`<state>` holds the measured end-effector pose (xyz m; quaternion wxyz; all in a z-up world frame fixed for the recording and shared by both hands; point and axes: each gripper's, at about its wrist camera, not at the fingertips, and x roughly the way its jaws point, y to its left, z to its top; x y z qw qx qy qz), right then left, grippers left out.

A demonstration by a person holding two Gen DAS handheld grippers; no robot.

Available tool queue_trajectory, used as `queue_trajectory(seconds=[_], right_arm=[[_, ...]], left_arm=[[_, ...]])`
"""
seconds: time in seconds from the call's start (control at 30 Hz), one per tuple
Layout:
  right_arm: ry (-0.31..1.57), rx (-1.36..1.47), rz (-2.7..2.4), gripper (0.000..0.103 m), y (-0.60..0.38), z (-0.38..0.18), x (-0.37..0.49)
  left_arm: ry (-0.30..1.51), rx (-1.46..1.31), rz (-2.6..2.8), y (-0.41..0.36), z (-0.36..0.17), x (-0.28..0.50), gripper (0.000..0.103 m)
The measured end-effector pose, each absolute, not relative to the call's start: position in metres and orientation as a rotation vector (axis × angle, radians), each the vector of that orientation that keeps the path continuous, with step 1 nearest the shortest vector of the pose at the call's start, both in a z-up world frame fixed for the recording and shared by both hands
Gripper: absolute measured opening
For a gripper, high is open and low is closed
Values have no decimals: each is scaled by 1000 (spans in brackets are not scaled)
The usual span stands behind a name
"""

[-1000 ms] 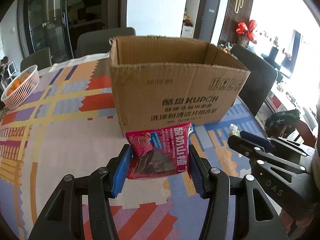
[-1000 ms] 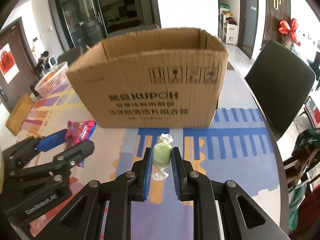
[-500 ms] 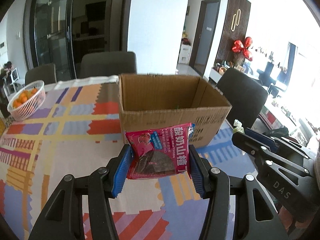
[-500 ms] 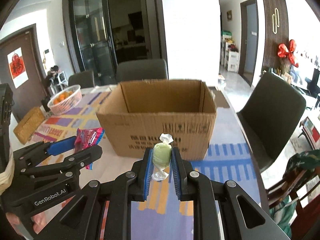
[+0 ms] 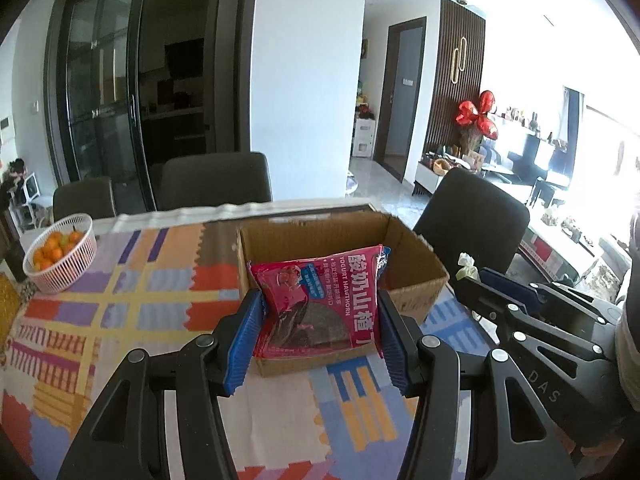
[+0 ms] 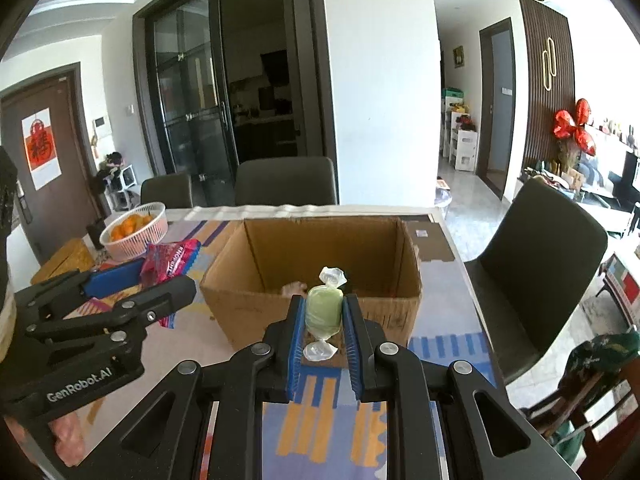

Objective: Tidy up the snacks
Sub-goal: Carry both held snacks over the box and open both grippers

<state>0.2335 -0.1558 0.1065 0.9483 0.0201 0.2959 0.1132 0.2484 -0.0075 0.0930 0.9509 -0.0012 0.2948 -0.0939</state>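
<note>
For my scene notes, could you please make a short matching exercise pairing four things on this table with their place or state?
Things:
1. red snack packet
2. green wrapped candy
3. cardboard box
4. white basket

Places or states:
A. open on top, on the table
B. clamped in the right gripper
C. holds oranges
D. clamped in the left gripper

Pairs: 1-D, 2-B, 3-A, 4-C

Matt cardboard box [image 6: 256, 300], glossy foil snack pkt [image 5: 320, 304], clear plastic candy wrap [image 6: 323, 312]

left black two-finger gripper [image 5: 320, 336]: blue ribbed pads, silver screws, "GenRobot.AI" | right black two-finger gripper [image 6: 323, 344]: same, "DAS"
</note>
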Motion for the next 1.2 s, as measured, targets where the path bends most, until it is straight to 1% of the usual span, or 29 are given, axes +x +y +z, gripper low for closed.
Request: queue_trajectory(seconds=[0.23,0.63,0.97,1.2], right_arm=[[579,34,228,20,-158,121,253],[597,0,239,20,-154,133,294],[650,-32,233,20,-154,117,329],[747,-30,228,20,-156,93,359]], left_arm=[[593,5,-200,-9,108,270,55],[657,25,-216,-12,113,314,55],[753,55,-188,-17,86,354,55],[830,56,-175,-20,63,378,55]])
